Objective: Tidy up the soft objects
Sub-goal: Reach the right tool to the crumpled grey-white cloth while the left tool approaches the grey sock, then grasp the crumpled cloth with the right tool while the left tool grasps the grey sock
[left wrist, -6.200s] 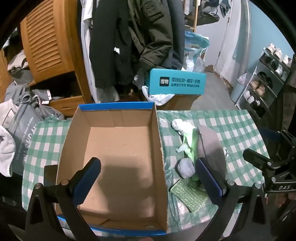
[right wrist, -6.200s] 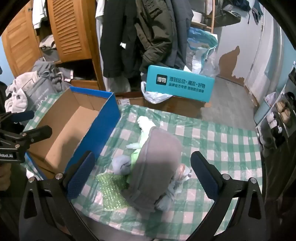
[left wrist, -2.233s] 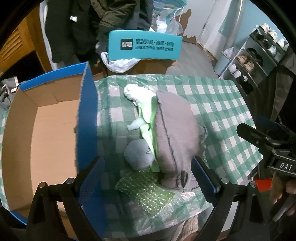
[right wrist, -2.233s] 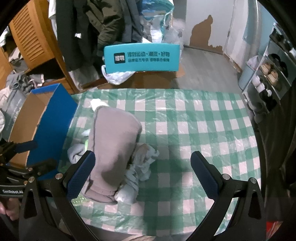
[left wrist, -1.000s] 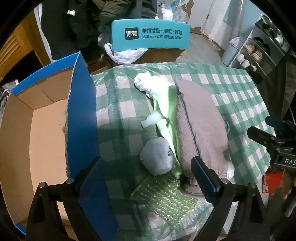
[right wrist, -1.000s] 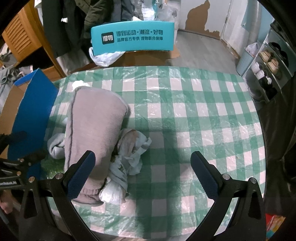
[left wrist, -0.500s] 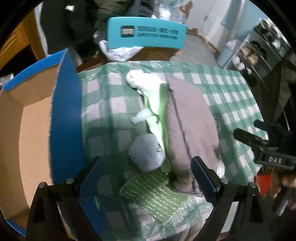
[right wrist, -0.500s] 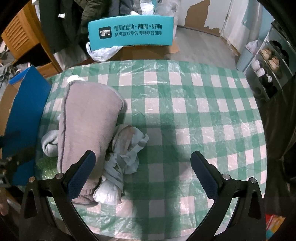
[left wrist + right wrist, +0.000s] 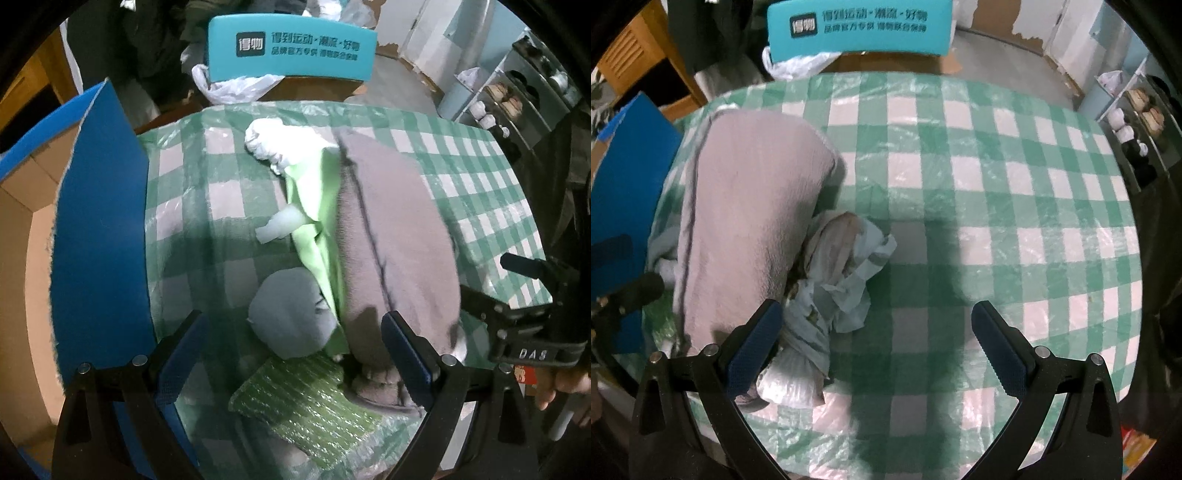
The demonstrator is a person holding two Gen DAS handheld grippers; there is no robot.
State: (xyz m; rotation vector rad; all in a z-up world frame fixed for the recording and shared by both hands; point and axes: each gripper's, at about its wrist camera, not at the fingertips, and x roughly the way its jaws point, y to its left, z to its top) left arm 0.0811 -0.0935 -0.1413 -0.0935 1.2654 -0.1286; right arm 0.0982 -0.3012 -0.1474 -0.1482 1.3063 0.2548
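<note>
- Two claws were held wide apart and empty: the left claw (image 9: pixel 291 354) hung over the near end of the pile, and the right claw (image 9: pixel 877 341) over the checked tablecloth (image 9: pixel 1015 177) just to the pile's right.
- Between the left claw's fingers lay a grey ball of cloth (image 9: pixel 290 317), with a green bubble-wrap pad (image 9: pixel 306 395) just below it and a rolled grey towel (image 9: pixel 391 236) touching its right side.
- A green cloth (image 9: pixel 314 221) was wedged between ball and towel; if the ball were pinched deep, that cloth could be caught too and the white wad (image 9: pixel 277 142) at its far end dragged along.
- A slippery plastic film was seen over the tablecloth, so a sideways nudge could send the pad off the near edge.
- The towel was judged too thick for one claw; a grip at its end could let it unroll and sag.
- The crumpled pale rag (image 9: pixel 834 269) was seen by the right claw's left finger (image 9: pixel 753 345); a careless closing could snag only a loose fold.
- The blue-sided box (image 9: pixel 99 229) stood to the left claw's left, its wall tall and torn; a low carry could knock it or drop the load short.
</note>
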